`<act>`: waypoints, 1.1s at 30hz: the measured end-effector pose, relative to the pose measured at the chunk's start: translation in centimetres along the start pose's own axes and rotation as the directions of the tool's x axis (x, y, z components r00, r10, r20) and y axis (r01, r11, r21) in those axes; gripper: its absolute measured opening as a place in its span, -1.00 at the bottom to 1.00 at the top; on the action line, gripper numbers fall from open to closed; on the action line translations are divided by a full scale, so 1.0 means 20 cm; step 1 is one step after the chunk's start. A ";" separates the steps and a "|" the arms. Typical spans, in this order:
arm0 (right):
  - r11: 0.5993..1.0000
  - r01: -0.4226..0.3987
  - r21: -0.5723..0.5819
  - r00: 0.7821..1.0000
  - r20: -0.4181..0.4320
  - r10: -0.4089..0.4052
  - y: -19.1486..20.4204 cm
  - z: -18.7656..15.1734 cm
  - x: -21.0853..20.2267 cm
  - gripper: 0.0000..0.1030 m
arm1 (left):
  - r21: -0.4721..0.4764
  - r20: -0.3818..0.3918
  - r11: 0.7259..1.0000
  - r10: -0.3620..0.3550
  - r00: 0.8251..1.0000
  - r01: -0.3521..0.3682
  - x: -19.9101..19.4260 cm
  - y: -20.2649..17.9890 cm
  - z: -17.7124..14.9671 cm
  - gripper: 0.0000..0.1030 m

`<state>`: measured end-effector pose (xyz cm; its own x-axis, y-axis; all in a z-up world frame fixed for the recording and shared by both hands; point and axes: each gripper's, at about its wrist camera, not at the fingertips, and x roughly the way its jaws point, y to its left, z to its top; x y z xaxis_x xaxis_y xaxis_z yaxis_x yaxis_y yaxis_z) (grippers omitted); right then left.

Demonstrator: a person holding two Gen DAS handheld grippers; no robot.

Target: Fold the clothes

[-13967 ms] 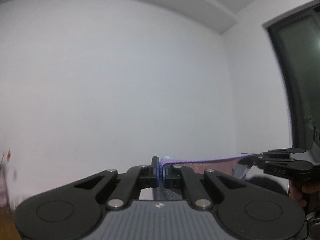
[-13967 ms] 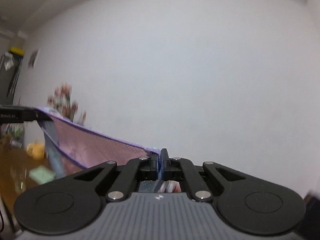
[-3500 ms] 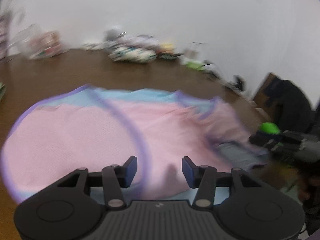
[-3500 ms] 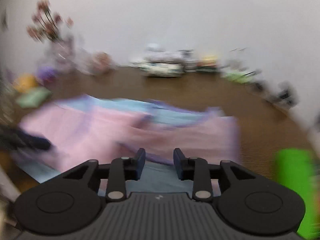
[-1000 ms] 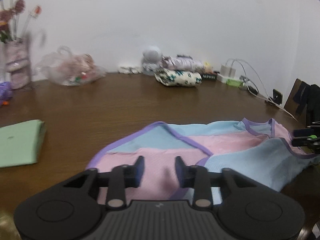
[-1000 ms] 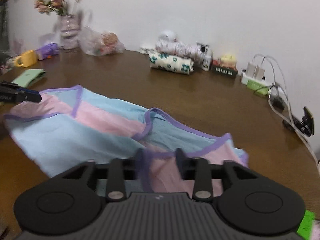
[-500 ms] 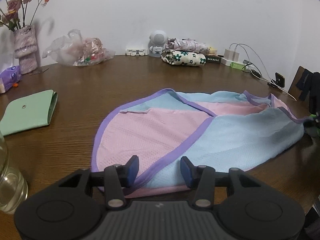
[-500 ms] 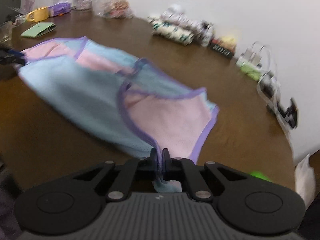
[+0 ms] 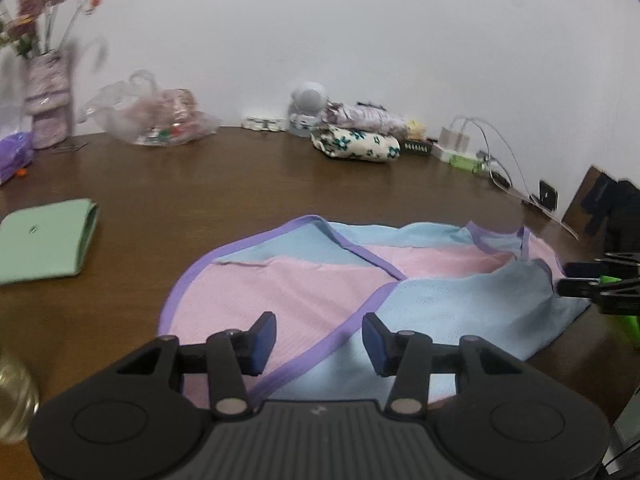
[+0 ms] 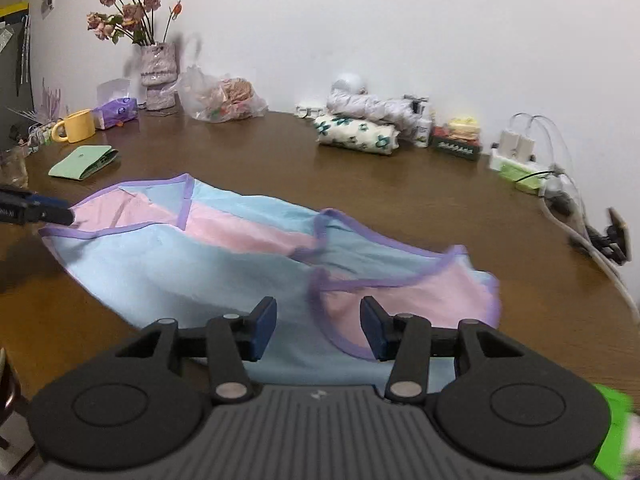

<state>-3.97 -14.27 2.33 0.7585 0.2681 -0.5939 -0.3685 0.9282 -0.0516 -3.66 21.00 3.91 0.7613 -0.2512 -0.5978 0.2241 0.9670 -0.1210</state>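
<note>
On the body of each gripper only a small pale logo mark is seen, too small to read. At 9 o'clock of the right wrist view some white letters stand on the side of the left gripper, but they are cut by the edge and not readable.

The garment, pink and light blue with purple trim, lies spread on the brown table, at the centre of both views. Its near edge is hidden behind the gripper bodies.

The left gripper hovers at 6 o'clock with the jaws half wide; the purple trim passes between the pads, which do not press it. The right gripper is opening its jaws, with cloth under the gap but not pinched.

At 12 o'clock a floral roll lies near the wall. The vase of flowers at 11 o'clock is clear in the right view, blurred in the left. The green pouch at 9 o'clock is cut by the edge. A green thing at 4 o'clock is too blurred to tell.
</note>
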 end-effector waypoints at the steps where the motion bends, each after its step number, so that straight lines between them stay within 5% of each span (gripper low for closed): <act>1: 1.000 0.008 0.002 1.000 -0.008 -0.008 0.02 0.00 0.05 -0.25 | 0.020 -0.018 0.999 0.026 0.999 -0.026 0.02 -0.01 0.00 -0.11; 3: 1.000 -0.002 0.016 1.000 -0.029 0.003 0.04 0.00 0.10 -0.41 | 0.022 -0.036 0.998 0.065 0.997 -0.064 0.01 -0.01 -0.03 -0.12; 9: 1.000 -0.004 0.003 0.998 -0.070 0.004 0.05 -0.05 0.13 -0.48 | -0.034 -0.056 0.991 0.130 0.990 -0.132 -0.06 0.08 -0.16 -0.25; 16: 0.999 -0.034 0.026 0.994 -0.107 0.037 0.02 -0.08 0.07 -0.50 | -0.031 -0.051 0.993 0.114 0.992 -0.115 -0.16 0.06 -0.23 -0.28; 20: 0.999 -0.047 0.018 0.989 -0.137 0.049 0.05 -0.14 -0.04 -0.50 | -0.092 -0.091 0.995 0.036 0.995 -0.044 -0.23 0.10 -0.25 -0.62; 23: 0.998 -0.062 0.017 0.988 -0.142 0.064 0.06 -0.18 -0.10 -0.50 | -0.090 -0.107 0.993 0.062 0.992 -0.072 -0.24 0.13 -0.26 -0.78; 26: 0.998 -0.063 0.005 0.986 -0.153 0.063 0.05 -0.17 -0.13 -0.45 | -0.032 -0.108 0.987 0.156 0.982 -0.160 -0.27 0.08 -0.21 -0.70; 28: 0.998 -0.061 -0.008 0.990 -0.124 0.060 0.03 -0.13 -0.17 -0.41 | 0.045 -0.041 0.994 0.103 0.994 -0.101 -0.32 -0.01 -0.12 -0.29; 30: 0.998 -0.060 0.000 0.996 -0.072 0.059 -0.02 -0.05 -0.20 -0.17 | 0.113 0.030 0.993 0.039 0.999 -0.042 -0.35 -0.11 -0.03 0.17; 33: 0.998 -0.031 0.048 0.999 -0.031 0.032 -0.11 0.09 -0.13 -0.16 | 0.201 0.035 0.980 -0.009 0.999 0.002 -0.18 -0.26 0.16 0.17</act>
<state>-4.11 -16.52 5.38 0.7290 0.2899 -0.6200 -0.3656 0.9308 0.0053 -5.54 16.80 9.18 0.7798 -0.2610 -0.5690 0.3430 0.9385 0.0395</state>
